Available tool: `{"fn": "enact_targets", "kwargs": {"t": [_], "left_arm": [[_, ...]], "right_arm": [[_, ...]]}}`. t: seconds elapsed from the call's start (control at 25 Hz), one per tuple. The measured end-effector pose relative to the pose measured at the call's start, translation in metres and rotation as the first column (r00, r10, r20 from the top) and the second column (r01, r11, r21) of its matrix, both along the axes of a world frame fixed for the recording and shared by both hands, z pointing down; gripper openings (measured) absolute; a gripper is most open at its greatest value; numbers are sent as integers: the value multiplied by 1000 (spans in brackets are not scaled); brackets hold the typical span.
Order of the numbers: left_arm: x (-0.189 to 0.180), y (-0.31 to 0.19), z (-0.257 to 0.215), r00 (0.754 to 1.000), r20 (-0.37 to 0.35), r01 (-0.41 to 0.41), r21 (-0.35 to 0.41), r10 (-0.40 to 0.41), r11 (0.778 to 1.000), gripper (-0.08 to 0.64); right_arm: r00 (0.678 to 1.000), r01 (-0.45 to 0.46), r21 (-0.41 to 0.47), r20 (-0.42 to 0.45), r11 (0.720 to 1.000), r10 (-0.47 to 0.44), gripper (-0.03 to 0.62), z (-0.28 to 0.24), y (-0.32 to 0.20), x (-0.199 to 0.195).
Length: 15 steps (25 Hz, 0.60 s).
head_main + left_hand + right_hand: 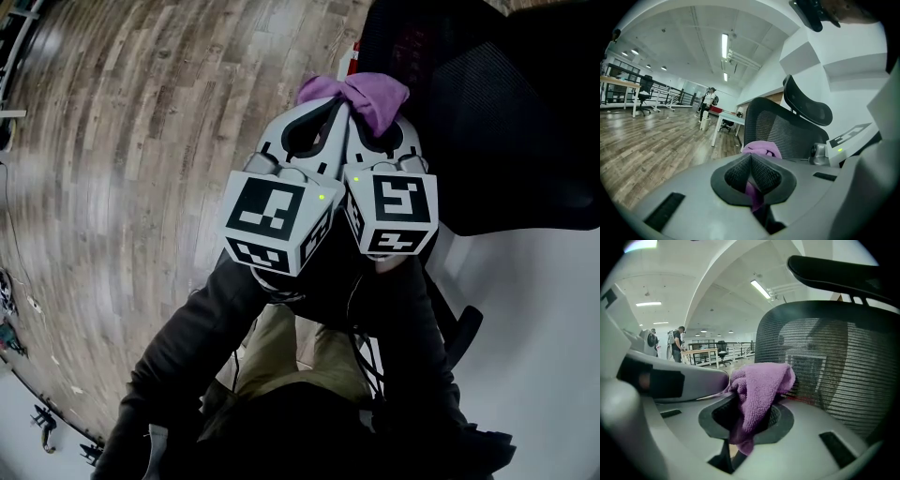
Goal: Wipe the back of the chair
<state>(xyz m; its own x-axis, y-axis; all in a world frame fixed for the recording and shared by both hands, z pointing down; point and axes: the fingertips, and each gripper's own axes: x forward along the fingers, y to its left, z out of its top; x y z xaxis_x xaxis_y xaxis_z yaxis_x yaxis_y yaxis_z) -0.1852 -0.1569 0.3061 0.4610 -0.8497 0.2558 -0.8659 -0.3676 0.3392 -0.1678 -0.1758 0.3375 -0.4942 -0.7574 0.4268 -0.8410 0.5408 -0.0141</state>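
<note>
Two grippers, one cloth (364, 94), so both are tied up right now. The left gripper (751, 158) has its jaws squeezed together with only a thin tail of purple caught between the pads. The right gripper (751, 414) is clamped on the fat part, and the bunched cloth flops over the top of its jaws. From the head view they sit side by side, nearly touching, tips pointing the same way.

What matters for the wipe is that the chair back (834, 371) is ahead and off to the right of the pair. The right gripper is clearly the nearer one. In its view the black mesh fills everything just past the cloth, very near it, though I can't tell if they're actually touching yet. In the left gripper view the same mesh is further off, with the cloth in front of it.

The back stands upright, with the headrest (839, 268) above it, so its long axis runs up and down. My guess is the strokes should follow that line, starting near the left edge of the back, with the right side pushing the wad onto the mesh and the left just keeping the tail tight.
</note>
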Motion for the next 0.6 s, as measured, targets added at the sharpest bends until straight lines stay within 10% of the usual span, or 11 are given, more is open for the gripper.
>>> {"fn": "enact_targets", "kwargs": {"t": [0.6], "left_arm": [[34,3,1,998,15,-63,-6,63,998,9]], "right_arm": [[998,-65,12,11,998,65,72,0,4,35]]}}
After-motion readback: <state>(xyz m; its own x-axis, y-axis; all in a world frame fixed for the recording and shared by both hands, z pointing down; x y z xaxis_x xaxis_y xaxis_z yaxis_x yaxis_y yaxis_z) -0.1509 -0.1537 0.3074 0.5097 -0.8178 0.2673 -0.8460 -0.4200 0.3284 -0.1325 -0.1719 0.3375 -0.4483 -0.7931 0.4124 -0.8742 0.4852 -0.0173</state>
